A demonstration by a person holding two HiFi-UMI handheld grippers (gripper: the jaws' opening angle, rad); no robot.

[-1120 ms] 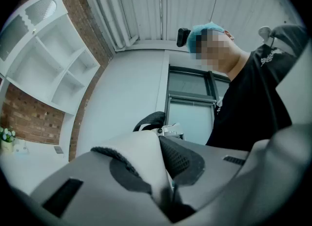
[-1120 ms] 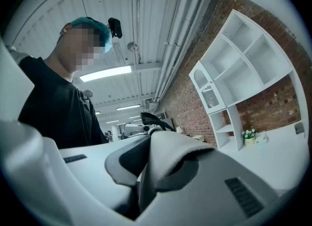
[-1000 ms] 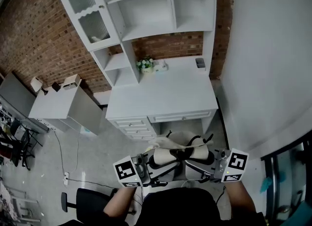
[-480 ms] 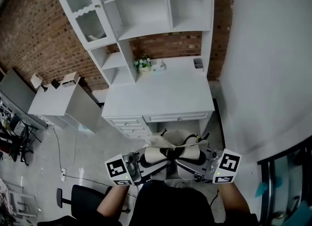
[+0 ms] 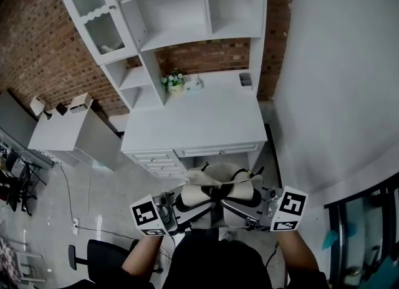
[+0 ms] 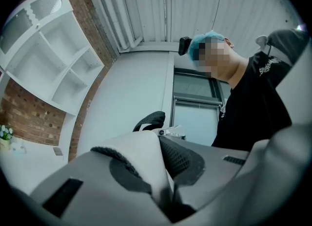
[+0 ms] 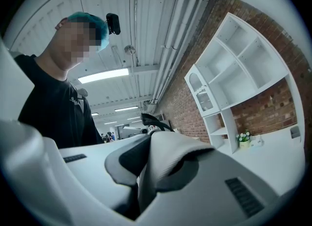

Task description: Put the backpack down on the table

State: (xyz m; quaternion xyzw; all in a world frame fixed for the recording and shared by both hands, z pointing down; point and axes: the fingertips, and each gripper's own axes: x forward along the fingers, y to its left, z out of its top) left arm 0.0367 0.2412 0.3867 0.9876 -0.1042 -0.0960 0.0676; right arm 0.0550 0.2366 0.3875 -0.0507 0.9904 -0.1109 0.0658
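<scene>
A cream backpack (image 5: 215, 193) with black straps hangs in the air in front of the white desk (image 5: 193, 119), held between my two grippers. My left gripper (image 5: 174, 205) is shut on a cream, black-mesh-padded shoulder strap (image 6: 141, 157) on the bag's left side. On the bag's right side my right gripper (image 5: 260, 205) is shut on another cream strap (image 7: 168, 159). In both gripper views the fabric fills the space between the grey jaws. The backpack's lower part is hidden behind the person's body.
A white shelf unit (image 5: 174, 14) stands on the desk's back. A small flower pot (image 5: 171, 81) and a grey cup (image 5: 245, 80) sit near it. Drawers (image 5: 159, 160) face me. A low white cabinet (image 5: 65, 133) is left, a black chair (image 5: 93, 253) lower left, a white wall (image 5: 336, 76) right.
Both grippers and the backpack have come a little closer to the desk's front edge. The grips on the straps look the same.
</scene>
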